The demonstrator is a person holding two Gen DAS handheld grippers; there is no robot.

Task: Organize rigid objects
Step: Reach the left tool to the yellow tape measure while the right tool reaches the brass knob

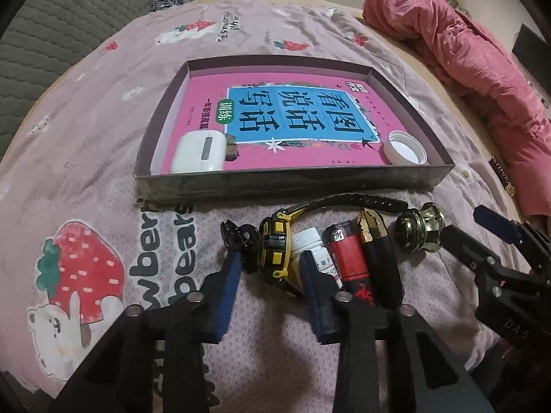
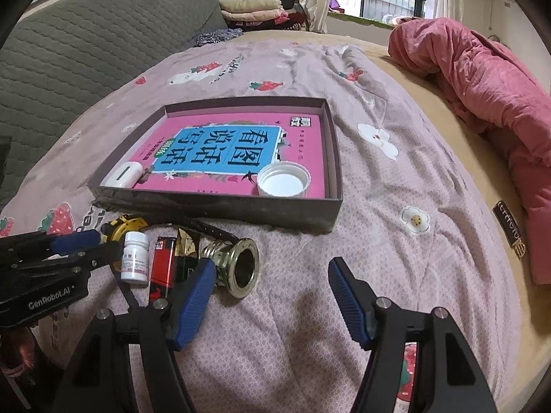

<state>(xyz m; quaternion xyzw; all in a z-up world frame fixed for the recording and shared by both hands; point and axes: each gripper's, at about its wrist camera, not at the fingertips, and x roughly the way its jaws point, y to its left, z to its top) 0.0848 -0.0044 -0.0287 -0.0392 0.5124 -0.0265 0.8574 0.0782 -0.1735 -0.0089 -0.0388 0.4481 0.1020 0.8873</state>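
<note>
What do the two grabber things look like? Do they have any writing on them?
Both are black plastic with silver bolts. The left gripper and the right gripper each have two fingers with ridged blue pads. The left one's side reads "GenRobot.AI" in white in the right wrist view. No cables or sleeves show.

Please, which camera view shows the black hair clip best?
The left wrist view shows it best: the black hair clip lies in full sight on the blanket, at the left end of the row, beside the yellow watch. In the right wrist view I cannot find it; the left tongs cover that area.
</note>
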